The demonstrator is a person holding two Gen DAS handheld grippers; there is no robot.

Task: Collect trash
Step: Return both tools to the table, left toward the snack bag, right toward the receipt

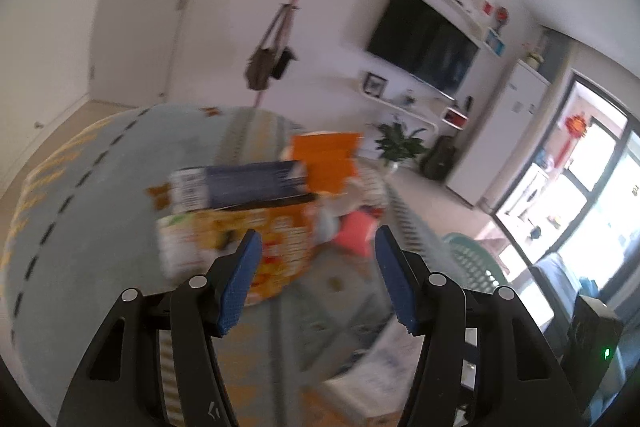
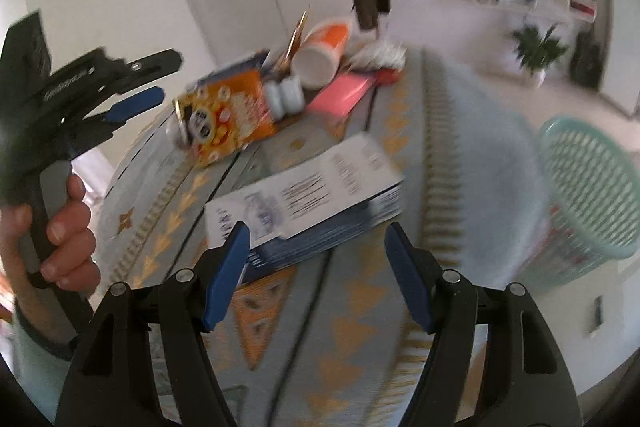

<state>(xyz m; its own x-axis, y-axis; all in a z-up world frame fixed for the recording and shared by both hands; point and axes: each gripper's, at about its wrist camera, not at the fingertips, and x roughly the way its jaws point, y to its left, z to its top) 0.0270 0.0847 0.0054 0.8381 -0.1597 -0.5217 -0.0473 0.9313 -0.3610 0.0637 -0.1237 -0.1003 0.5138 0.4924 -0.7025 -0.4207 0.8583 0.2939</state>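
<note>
Right gripper (image 2: 318, 271) fingers stand wide apart and empty; the blue-and-white box (image 2: 304, 199) lies just ahead on the rug (image 2: 460, 131), long axis running crosswise. The left gripper (image 1: 318, 281), also parted and empty, faces the orange box (image 1: 240, 247). The basket (image 2: 588, 187) stands right.

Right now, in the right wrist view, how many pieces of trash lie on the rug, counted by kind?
Flat boxes: 2, the blue-and-white box and the orange box
Paper cups: 1, the orange cup
Small white bottles: 2
Pink packets: 1
Total: 6
</note>
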